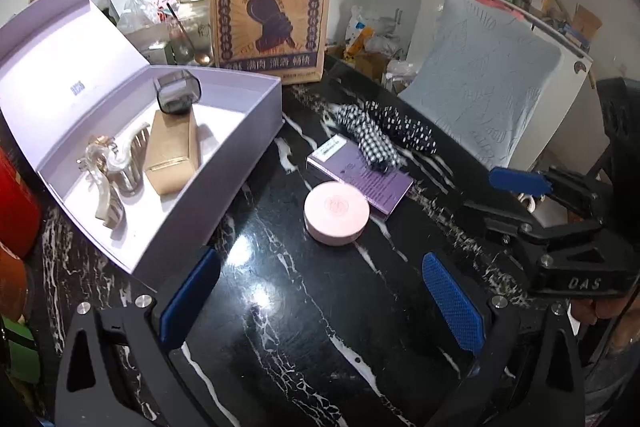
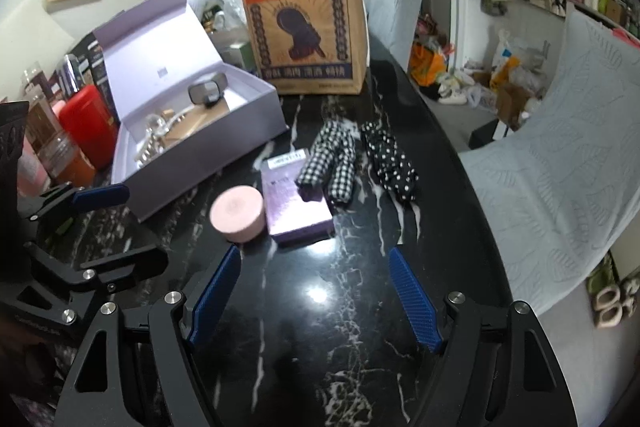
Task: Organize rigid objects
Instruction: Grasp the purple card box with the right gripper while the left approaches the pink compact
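An open lilac box (image 1: 224, 163) (image 2: 208, 151) lies on the black marble table and holds a gold perfume bottle (image 1: 172, 151), a grey cap (image 1: 176, 93) and a pearly hair claw (image 1: 106, 183). A pink round compact (image 1: 336, 213) (image 2: 239, 213) sits beside a purple flat box (image 1: 360, 175) (image 2: 296, 203). Checked fabric (image 1: 368, 139) (image 2: 330, 163) rests partly on the purple box, next to polka-dot fabric (image 1: 408, 129) (image 2: 390, 163). My left gripper (image 1: 320, 301) is open and empty, short of the compact. My right gripper (image 2: 314, 293) is open and empty, near the compact and purple box.
A brown paper bag (image 1: 272, 3) (image 2: 304, 15) stands at the back. A red canister (image 2: 88, 125) and bottles stand left of the lilac box. A chair draped in pale blue cloth (image 1: 480, 83) (image 2: 560, 163) stands to the right of the table.
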The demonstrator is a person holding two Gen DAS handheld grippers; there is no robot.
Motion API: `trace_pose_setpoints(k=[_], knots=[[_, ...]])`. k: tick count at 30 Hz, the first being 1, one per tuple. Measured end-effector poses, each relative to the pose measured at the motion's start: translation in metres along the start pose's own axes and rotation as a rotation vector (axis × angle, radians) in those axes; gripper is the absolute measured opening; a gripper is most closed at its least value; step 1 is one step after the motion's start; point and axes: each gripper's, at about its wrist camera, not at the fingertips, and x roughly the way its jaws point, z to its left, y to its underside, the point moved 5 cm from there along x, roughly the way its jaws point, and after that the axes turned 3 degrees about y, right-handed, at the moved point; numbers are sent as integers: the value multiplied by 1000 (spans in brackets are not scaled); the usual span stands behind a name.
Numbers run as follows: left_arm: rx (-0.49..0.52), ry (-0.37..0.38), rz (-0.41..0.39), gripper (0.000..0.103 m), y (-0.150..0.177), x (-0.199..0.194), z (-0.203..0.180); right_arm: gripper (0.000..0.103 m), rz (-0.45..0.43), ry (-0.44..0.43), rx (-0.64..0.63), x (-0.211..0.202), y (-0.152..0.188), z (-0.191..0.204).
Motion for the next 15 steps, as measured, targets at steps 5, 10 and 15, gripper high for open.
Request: trace_pose_setpoints(k=[5, 10, 15], knots=[[-10, -23, 10, 103, 3, 6, 9, 77, 50, -9, -22, 25, 0, -2], [-22, -30, 35, 103, 4, 14, 17, 77, 87, -22, -37, 47, -5, 4], [-40, -6, 41, 103, 2, 19, 23, 77, 102, -20, -79, 64, -12, 12]])
